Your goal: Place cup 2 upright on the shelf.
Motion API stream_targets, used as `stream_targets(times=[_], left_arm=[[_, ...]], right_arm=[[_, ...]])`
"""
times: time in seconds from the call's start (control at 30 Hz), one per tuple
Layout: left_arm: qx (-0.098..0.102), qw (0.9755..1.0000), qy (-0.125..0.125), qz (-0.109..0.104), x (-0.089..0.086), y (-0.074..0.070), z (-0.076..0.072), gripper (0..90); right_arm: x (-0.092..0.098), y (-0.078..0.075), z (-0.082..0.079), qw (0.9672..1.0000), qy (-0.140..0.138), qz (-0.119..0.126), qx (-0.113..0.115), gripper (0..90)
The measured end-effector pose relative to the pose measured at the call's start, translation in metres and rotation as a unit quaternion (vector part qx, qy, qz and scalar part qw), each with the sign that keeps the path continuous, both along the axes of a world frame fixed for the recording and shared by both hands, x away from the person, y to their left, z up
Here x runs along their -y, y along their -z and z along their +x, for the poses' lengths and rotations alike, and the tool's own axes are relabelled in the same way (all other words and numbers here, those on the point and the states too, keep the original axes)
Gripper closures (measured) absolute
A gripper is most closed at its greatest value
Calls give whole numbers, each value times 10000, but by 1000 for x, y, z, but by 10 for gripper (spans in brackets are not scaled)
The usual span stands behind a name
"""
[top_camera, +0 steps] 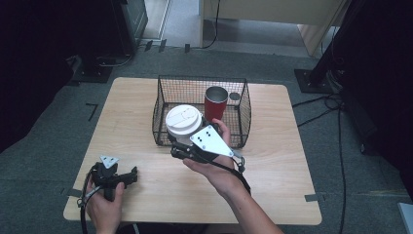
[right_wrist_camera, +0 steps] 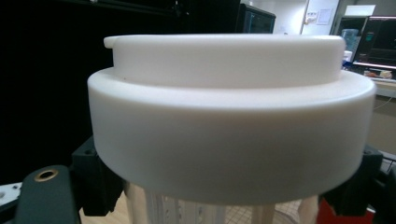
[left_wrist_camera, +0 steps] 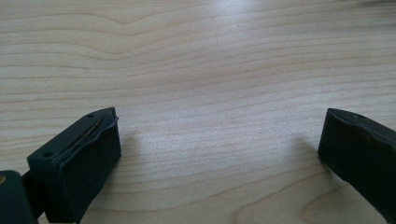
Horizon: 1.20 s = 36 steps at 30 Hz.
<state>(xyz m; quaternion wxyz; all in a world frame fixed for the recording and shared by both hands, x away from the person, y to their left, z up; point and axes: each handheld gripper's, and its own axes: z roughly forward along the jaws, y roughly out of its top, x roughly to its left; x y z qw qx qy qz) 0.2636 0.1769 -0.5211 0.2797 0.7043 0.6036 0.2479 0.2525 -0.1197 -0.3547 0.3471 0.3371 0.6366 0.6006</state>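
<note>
In the high view, the right gripper [top_camera: 187, 141] pinches a clear tumbler with a broad white plastic lid [top_camera: 183, 120] just below that lid, holding it upright above the front left part of a black wire mesh basket [top_camera: 246, 114] that stands on the light wooden table [top_camera: 136, 117]. A red metal cup with an open silver rim [top_camera: 215, 101] stands upright inside the basket toward its back right, close to the held tumbler but apart from it. The left gripper [top_camera: 130, 176] rests low over the near left corner of the table, well apart from the basket, in the person's left hand [top_camera: 104, 207]. In the left gripper view, its two black jaws stand spread wide with bare wood grain [left_wrist_camera: 210, 93] between them. In the right gripper view, the white lid [right_wrist_camera: 231, 112] looms close, with the ribbed clear wall of the tumbler under it; the black jaws press in from either side just beneath the lid's rim, and a patch of red cup [right_wrist_camera: 343, 218] and mesh shows at the lower right.
</note>
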Motion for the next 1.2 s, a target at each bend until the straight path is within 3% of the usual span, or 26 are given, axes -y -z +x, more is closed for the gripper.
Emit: stream_targets(times=[0.37, 0.6, 0.87, 1.2], left_arm=[[1, 10000, -2, 0, 0, 0, 0, 0], [-3, 10000, 1, -1, 0, 0, 0, 0], [-4, 10000, 1, 0, 0, 0, 0, 0], [-7, 10000, 6, 6, 0, 0, 0, 0]], right_arm=[[-2, -9, 23, 9996, 231, 81, 128, 161], [-4, -16, 37, 9983, 498, 294, 25, 161], [-3, -24, 53, 9969, 685, 376, 89, 161], [-8, -23, 72, 9960, 823, 312, 122, 161]])
